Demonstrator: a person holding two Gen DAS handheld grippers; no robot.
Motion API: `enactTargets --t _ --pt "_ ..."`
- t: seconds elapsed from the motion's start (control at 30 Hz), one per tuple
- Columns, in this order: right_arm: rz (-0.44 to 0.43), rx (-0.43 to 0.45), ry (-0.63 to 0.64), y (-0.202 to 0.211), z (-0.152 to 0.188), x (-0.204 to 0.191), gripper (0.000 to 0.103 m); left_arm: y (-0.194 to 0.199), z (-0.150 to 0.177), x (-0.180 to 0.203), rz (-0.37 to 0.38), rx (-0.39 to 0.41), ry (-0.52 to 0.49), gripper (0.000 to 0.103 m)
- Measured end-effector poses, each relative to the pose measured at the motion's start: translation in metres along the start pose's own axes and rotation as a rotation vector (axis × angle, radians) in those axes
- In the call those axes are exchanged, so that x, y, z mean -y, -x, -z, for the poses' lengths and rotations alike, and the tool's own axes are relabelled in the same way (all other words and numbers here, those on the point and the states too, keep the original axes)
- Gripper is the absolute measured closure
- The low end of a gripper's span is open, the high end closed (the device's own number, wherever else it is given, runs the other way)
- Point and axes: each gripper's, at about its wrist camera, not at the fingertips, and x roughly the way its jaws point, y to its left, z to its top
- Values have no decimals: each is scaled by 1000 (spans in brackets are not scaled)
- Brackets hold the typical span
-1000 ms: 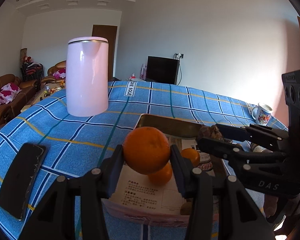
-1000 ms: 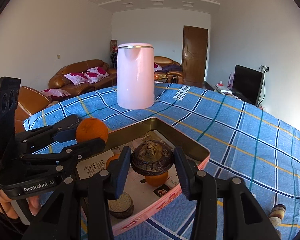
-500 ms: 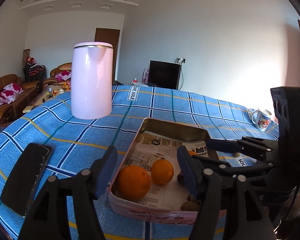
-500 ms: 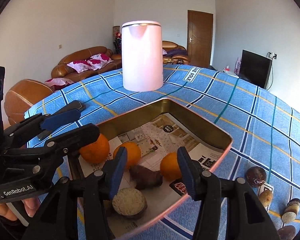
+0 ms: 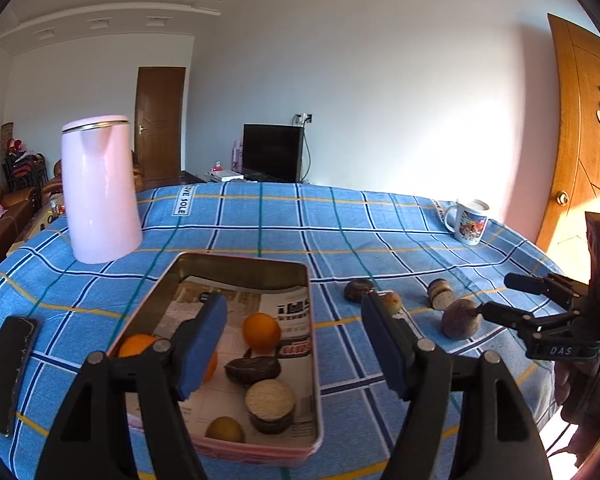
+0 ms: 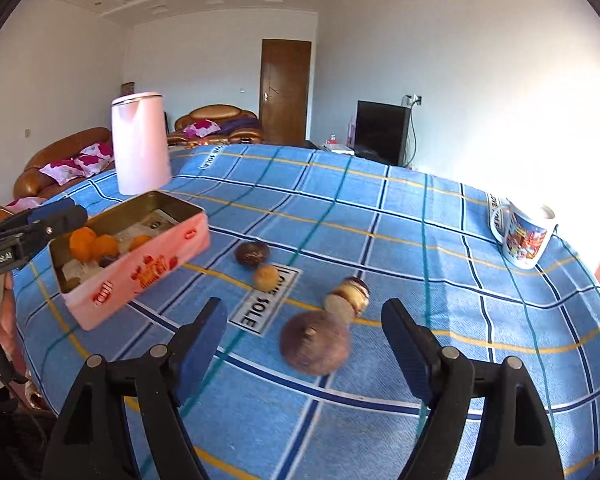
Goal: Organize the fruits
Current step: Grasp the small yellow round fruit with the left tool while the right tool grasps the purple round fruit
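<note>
The blue checked tablecloth carries everything. On it the pink tin already holds 3 oranges and some brown pieces, with the pink kettle behind it. 4 fruits lie loose to the tin's right: the big brown fruit nearest, a cut piece just beside it, then a small yellow fruit and a dark one.

The right gripper hovers wide open and empty, the big brown fruit between its pads. The left gripper hangs wide open and empty above the tin's right rim.

To do this grasp well, I judge the right pads should drop level to the fruit's widest girth, clear of the cut piece, and close gently, since a round fruit may roll.
</note>
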Motion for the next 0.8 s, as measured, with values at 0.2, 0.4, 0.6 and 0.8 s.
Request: enactTargets --t 0.2,0.4,0.6,0.8 --pt "-57 -105 -48 -32 8 14 22 -16 -7 32 60 -40 -64 31" --pt "-123 -198 -104 -58 11 19 46 -46 -12 54 104 -111 -89 31" --pt "-103 -125 -130 -46 5 28 49 -76 -13 73 131 -176 -98 31" --pt "11 -37 -171 -35 -3 46 49 -111 -10 88 144 -263 -105 34"
